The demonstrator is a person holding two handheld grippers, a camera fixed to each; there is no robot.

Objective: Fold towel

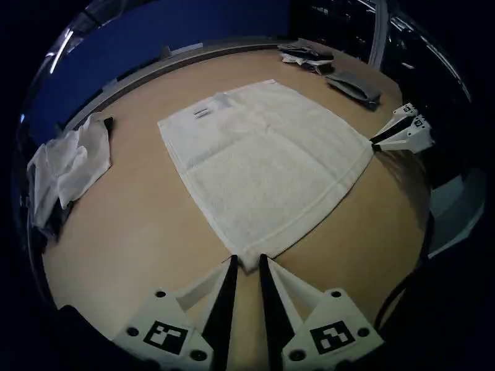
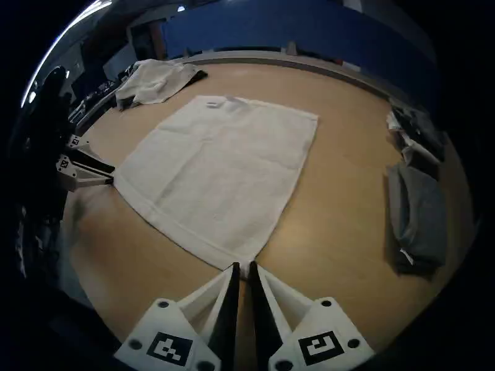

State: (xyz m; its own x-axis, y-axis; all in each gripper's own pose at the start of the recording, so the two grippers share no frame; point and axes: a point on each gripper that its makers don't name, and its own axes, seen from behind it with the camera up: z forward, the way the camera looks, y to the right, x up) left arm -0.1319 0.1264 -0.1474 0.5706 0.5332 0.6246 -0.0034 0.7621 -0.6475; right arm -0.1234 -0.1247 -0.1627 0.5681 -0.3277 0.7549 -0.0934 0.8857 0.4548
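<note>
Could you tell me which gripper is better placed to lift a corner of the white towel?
Left, marginally: the white terry towel has a corner lying between the fingers of the left gripper, while the right gripper seems to reach only its corner's tip.

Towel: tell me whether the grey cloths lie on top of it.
No, the grey cloths lie on the bare table, off to one side and apart from the towel.

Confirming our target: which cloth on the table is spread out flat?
The cream towel mid-table, left gripper and right gripper at its corners; the white cloths lie crumpled, the grey towels folded.
</note>
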